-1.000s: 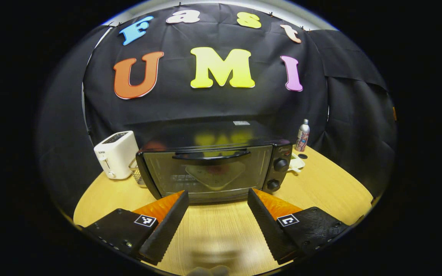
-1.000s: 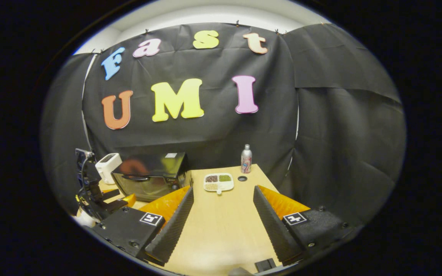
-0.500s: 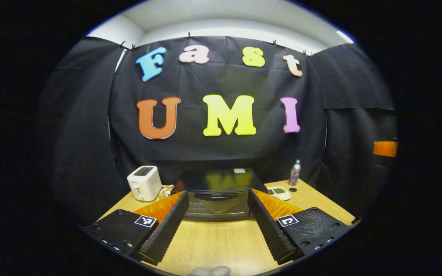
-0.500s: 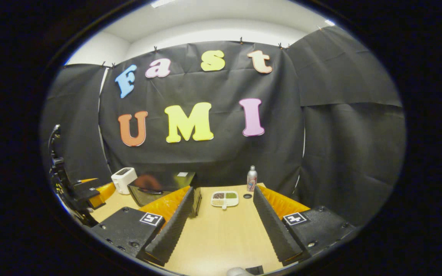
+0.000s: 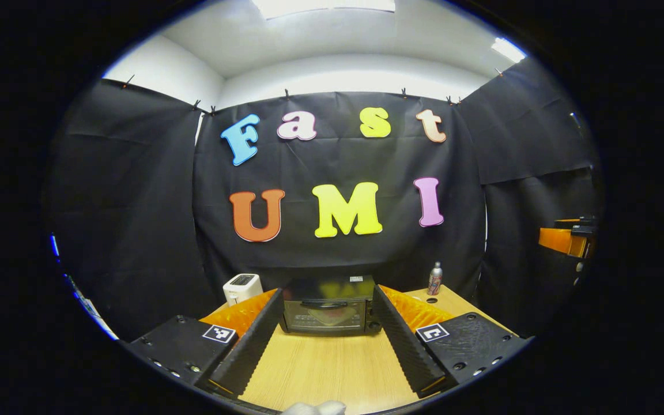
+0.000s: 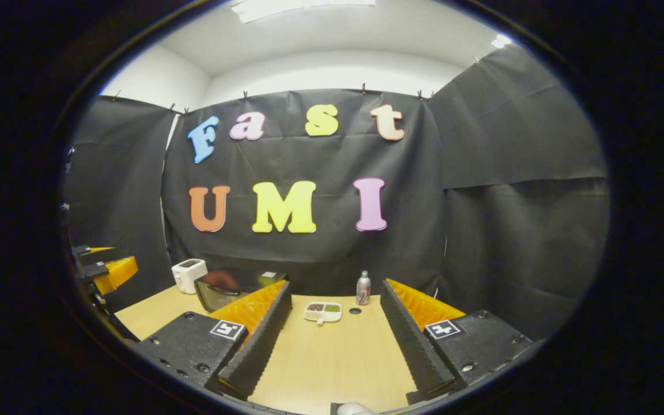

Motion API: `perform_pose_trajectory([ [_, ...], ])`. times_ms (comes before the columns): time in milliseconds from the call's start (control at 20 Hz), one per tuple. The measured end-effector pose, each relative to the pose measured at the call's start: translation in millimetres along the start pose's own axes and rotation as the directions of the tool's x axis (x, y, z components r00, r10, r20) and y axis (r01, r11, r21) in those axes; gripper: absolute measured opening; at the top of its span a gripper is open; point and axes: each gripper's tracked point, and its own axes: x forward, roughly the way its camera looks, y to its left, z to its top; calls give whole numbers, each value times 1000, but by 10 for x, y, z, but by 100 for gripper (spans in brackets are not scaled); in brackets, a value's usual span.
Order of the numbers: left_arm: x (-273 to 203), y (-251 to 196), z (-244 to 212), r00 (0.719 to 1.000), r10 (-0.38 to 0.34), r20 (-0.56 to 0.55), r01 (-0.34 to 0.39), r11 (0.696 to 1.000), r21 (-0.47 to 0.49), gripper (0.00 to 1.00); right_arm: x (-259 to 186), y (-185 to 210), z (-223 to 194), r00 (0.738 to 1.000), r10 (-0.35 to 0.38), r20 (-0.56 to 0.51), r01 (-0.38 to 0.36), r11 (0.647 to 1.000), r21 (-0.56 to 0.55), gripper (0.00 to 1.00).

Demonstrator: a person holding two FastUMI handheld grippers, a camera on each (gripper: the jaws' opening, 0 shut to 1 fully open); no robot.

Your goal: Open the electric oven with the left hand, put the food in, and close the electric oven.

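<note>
Both grippers have pulled back from the table over the last second. The left gripper stands wide open and empty, framing the electric oven, now well apart with its door shut. The right gripper, equally spread and empty, faces the food tray. Something seems to lie behind the glass, so the task is probably finished.

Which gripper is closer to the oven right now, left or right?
Left, though not by much. The left gripper faces the electric oven squarely across bare table, door shut. The right gripper stands off to the oven's right, facing the food tray instead.
</note>
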Motion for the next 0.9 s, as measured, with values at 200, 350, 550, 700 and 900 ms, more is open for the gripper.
perform_pose_trajectory([
  [200, -148, -72, 24, 1000, -7, -5, 7, 1000, -9, 97, -107, 1, -63, 1000, 8, -4, -8, 1000, 11, 96],
  [350, -163, -56, 65, 1000, -9, -1, 9, 1000, -16, 98, -129, -18, -78, 1000, 1, -4, -1, 1000, 22, 96],
  [550, -103, -20, 122, 1000, -20, 13, 20, 1000, -12, 98, -104, 7, -84, 1000, -11, -10, 12, 999, 31, 96],
  [700, -57, -15, 118, 1000, -30, 9, 30, 999, -19, 98, -76, 39, -58, 1000, -14, -6, 14, 999, 35, 99],
  [900, 24, -5, 122, 999, -37, 9, 37, 999, -25, 98, -25, 91, -28, 1000, -12, -4, 12, 1000, 25, 96],
])
